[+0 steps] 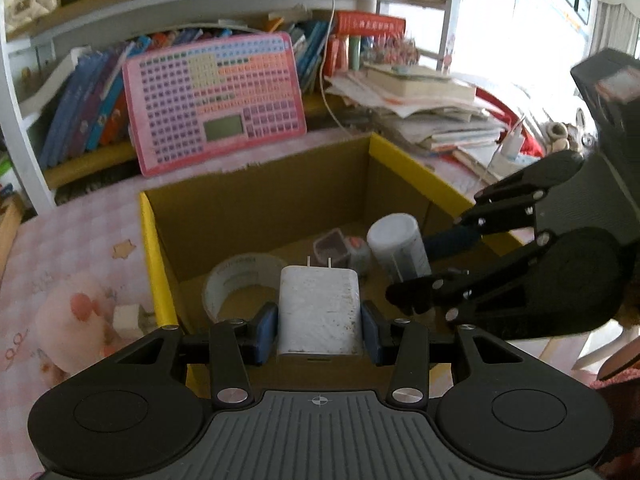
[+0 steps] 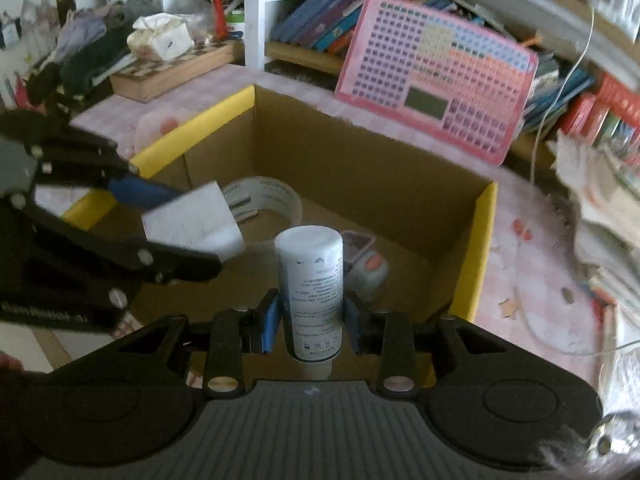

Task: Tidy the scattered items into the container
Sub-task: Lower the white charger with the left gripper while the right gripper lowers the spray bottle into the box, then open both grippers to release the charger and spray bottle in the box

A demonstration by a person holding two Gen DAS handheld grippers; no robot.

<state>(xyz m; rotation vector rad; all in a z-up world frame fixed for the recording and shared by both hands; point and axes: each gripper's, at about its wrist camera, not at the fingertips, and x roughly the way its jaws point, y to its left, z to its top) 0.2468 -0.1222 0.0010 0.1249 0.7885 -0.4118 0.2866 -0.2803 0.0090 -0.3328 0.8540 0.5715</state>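
Observation:
My left gripper is shut on a white plug charger, prongs pointing away, held over the near edge of the cardboard box. My right gripper is shut on a white bottle with printed text, also above the box. Each gripper shows in the other's view: the right gripper with the bottle at the right, the left gripper with the charger at the left. A tape roll, a small clear case and a round white item lie on the box floor.
The box has yellow-taped side rims and stands on a pink checked tablecloth. A pink keyboard toy leans against shelved books behind it. A stack of books and papers lies at the right. A pink round item sits left of the box.

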